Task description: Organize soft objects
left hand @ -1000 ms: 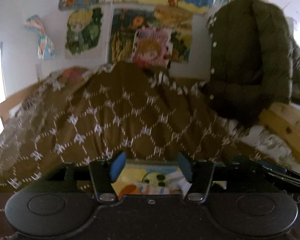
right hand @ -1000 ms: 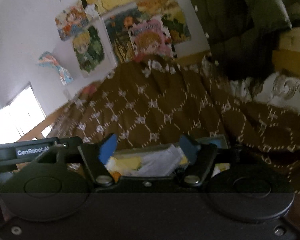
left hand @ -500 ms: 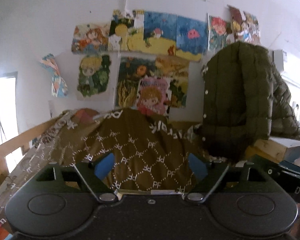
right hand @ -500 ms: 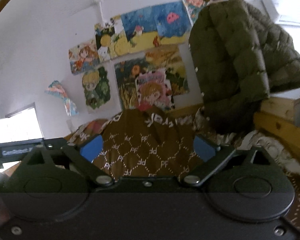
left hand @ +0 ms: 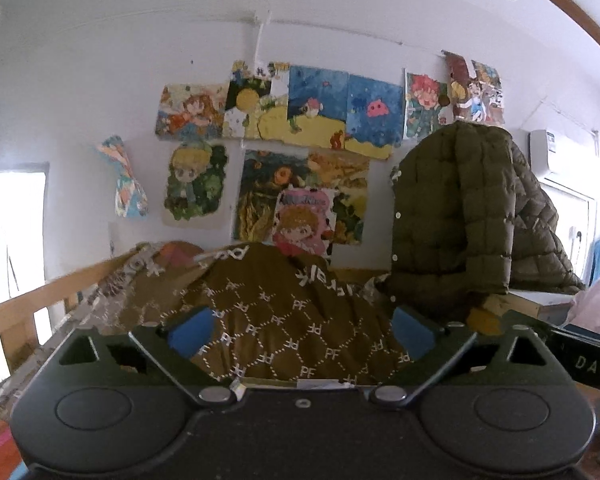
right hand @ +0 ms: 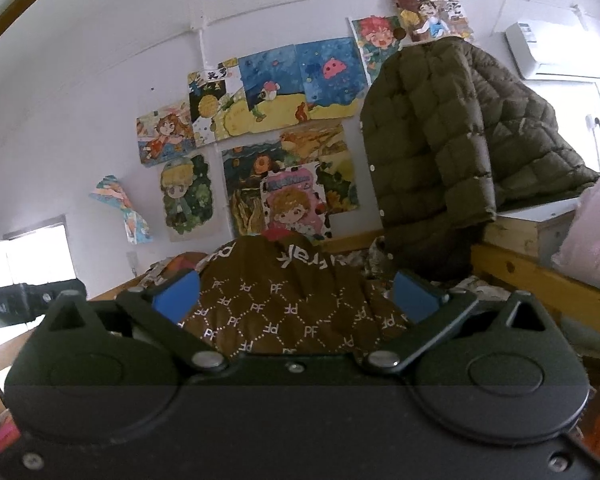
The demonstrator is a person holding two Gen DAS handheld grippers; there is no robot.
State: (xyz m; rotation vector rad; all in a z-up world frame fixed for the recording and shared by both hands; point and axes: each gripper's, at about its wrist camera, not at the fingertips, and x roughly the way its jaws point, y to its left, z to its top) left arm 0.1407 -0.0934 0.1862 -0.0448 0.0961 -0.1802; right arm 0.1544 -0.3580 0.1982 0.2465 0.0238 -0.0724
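Postered wall point(left hand: 100, 92) behind; brown blanket point(left hand: 284, 320) heaped lengthwise toward it.

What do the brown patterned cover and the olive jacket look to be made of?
Brown cover: soft woven or knit fabric, matte, going by its folds and white "PF" lattice print. Olive jacket: quilted padded shell, probably synthetic, with puffy stitched squares and a faint sheen.

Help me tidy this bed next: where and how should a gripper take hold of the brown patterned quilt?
Judging by its heaped pose, pinch the raised fold along the top of the brown patterned quilt, coming from the front and slightly above; the ridge there gives loose fabric to bite.
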